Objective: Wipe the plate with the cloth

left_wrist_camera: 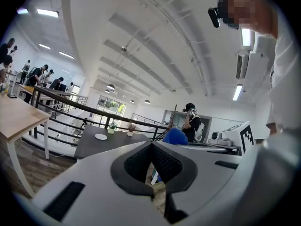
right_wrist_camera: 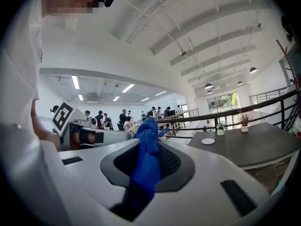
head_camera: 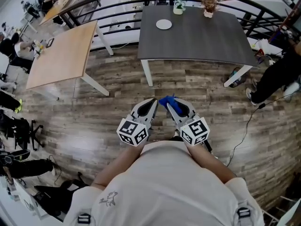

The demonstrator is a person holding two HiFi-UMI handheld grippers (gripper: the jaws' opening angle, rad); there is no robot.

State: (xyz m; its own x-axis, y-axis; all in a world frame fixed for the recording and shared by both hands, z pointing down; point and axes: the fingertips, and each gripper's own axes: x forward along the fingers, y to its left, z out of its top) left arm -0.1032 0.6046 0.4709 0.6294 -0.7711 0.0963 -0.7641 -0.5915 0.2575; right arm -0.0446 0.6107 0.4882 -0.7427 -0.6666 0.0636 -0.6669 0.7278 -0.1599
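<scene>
Two grippers are hovering side by side just in front of the torso, over the brown plank floor (head_camera: 94, 121), and I am running them from afar. The right gripper (head_camera: 175, 108) is clenching its fingers on the crumpled bright blue cloth (head_camera: 165, 100). In the right gripper view the fabric is filling the gap between the dark pads and poking out past the tips. The left gripper (head_camera: 151, 102) is carrying nothing, its fingers pressed together at the tips.

The small round white plate (head_camera: 163, 24) is lying well apart from both grippers, on the far left part of the dark grey rectangular desk (head_camera: 202, 36). It is sitting near a small green potted plant (head_camera: 178, 6) and a vase of dried brown stems (head_camera: 208, 6). A pale wooden desk (head_camera: 61, 55) is standing further left.

I am judging that no wiping is under way yet and that the approach is the step in hand. To do it well, I am planning to walk up to the dark desk's near left corner with the cloth pinched firmly. There I am intending to tip the right gripper down so that fabric, not plastic, is meeting the plate. I am also thinking of bracing the rim with the left fingers, since a light plate is likely to slide.
</scene>
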